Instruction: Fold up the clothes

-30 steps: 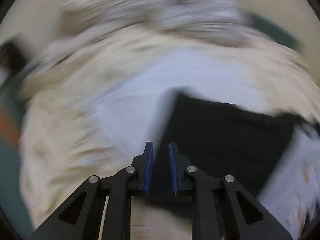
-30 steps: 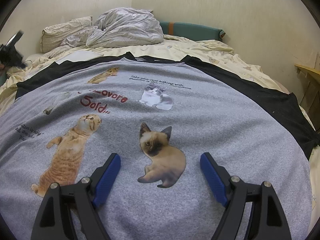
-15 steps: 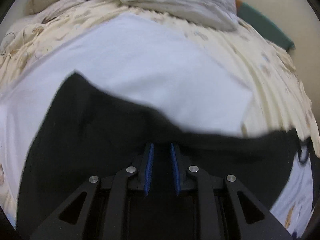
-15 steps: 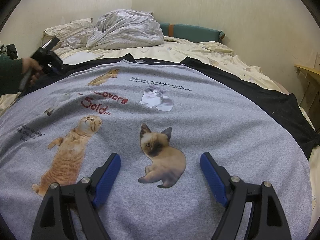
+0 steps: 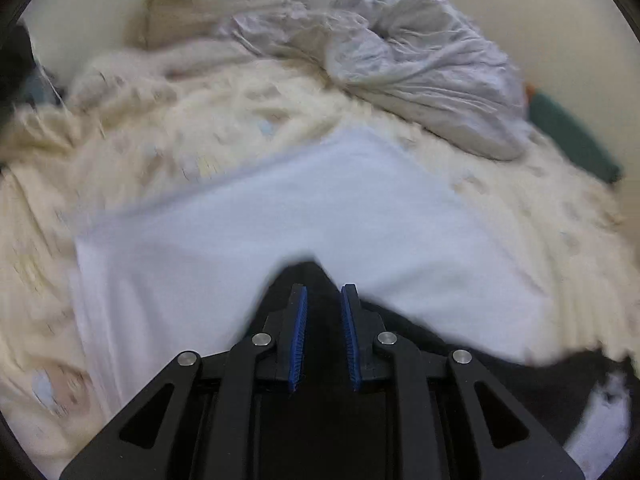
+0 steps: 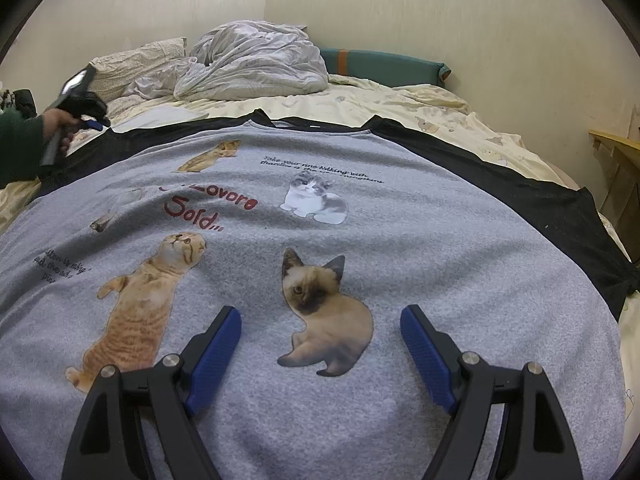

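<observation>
I see the grey cat-print shirt (image 6: 320, 240) spread flat on the bed sheet (image 6: 440, 108), rumpled duvet (image 6: 256, 64) beyond its collar. My left gripper (image 5: 323, 320) pinches its black sleeve (image 5: 324, 420) over a white cloth (image 5: 320, 208); my right gripper (image 6: 321, 344) hovers wide open above the hem.

bedroom: bed (image 6: 440, 120), rumpled duvet (image 6: 256, 64).

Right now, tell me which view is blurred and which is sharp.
Left wrist view: motion smear across the cream bedsheet and white cloth; only the fingers look crisp. Right wrist view: sharp, cat-print shirt legible, fisheye bending the edges.
</observation>
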Available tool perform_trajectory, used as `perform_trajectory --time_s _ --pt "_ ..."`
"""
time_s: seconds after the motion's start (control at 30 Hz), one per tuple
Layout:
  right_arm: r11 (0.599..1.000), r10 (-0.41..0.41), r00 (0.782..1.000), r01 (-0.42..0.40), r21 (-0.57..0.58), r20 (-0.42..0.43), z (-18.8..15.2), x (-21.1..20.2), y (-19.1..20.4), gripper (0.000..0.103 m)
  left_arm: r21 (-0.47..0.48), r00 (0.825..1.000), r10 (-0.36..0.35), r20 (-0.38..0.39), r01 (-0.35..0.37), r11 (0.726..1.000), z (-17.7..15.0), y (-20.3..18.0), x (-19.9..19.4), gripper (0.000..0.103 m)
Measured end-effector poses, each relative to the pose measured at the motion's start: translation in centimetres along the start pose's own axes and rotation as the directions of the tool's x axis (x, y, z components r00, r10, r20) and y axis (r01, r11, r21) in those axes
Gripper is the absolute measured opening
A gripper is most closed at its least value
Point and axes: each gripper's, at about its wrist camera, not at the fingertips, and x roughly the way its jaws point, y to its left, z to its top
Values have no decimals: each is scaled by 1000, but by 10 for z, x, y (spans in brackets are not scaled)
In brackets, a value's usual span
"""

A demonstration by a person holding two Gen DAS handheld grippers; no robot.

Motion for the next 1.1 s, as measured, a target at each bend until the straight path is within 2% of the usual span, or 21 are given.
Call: perform_trajectory --time_s 0.07,0.17,0.23,0.33,0.37,0.4,0.47,0.5,0.57,0.6,0.63,0.7,0.77,0.8,0.83,0.9,0.93,0.97,1.0,1.03,1.1 --pt "1000 0 1000 0 -1 -1 0 0 0 82 72 998 -41 -53 45 996 -18 -3 -2 21" --pt "1000 -1 1000 1 -2 -3 0 1 0 82 209 995 60 -78 -42 977 -39 -11 1 22" --pt "1000 -1 1000 1 -4 -6 0 1 0 82 200 986 150 -72 -133 971 -37 -5 4 22" --pt "1000 -1 1000 1 -6 -17 1 3 0 82 178 959 278 -63 -263 948 -34 3 5 22" --pt "1000 -1 1000 1 -7 -23 1 4 0 82 157 950 306 -55 -295 943 -32 2 -6 22" --pt "1000 -1 1000 1 -7 -28 1 5 0 82 131 951 305 -50 -297 946 -32 1 -19 22" --pt "1000 1 999 -1 -5 -43 2 6 -1 82 80 978 201 -61 -195 977 -39 1 -52 22" --pt "1000 2 999 -2 -2 -54 3 7 -1 82 82 983 150 -109 -141 987 -47 -5 -63 22" --pt "1000 10 995 -9 7 -98 6 12 -3 82 110 976 61 -208 -38 993 -74 -21 -87 22" --pt "1000 24 991 -22 20 -129 8 14 -6 82 124 967 15 -255 17 992 -90 -31 -102 22" --pt "998 45 985 -38 42 -167 11 15 -11 83 142 957 -18 -288 62 988 -107 -39 -116 21" --pt "995 78 968 -60 85 -239 18 17 -20 83 226 953 -61 -296 132 965 -148 -64 -147 21" --pt "996 32 960 -6 94 -277 27 6 -26 83 303 949 -117 -294 209 930 -191 -92 -172 22" --pt "995 17 956 11 94 -293 29 3 -26 83 330 941 -128 -315 235 914 -214 -106 -178 22" --pt "996 2 948 28 90 -317 30 3 -26 83 359 934 -122 -336 246 900 -237 -119 -181 22" --pt "997 -29 910 54 50 -414 20 11 -19 83 420 925 -46 -376 214 882 -286 -140 -179 22" --pt "997 -41 908 62 35 -418 15 7 -16 83 432 917 -5 -398 193 881 -308 -145 -175 22" --pt "997 -52 904 68 21 -425 11 2 -14 83 437 918 19 -396 170 883 -322 -146 -175 23" --pt "998 -54 894 66 11 -445 5 -5 -13 83 445 933 31 -359 142 884 -330 -148 -182 23" --pt "998 -50 884 58 2 -465 -4 -16 -12 83 435 938 35 -346 128 891 -338 -148 -188 23" --pt "999 -44 872 36 -27 -487 -25 -39 -13 83 363 917 11 -399 147 920 -351 -143 -198 23"
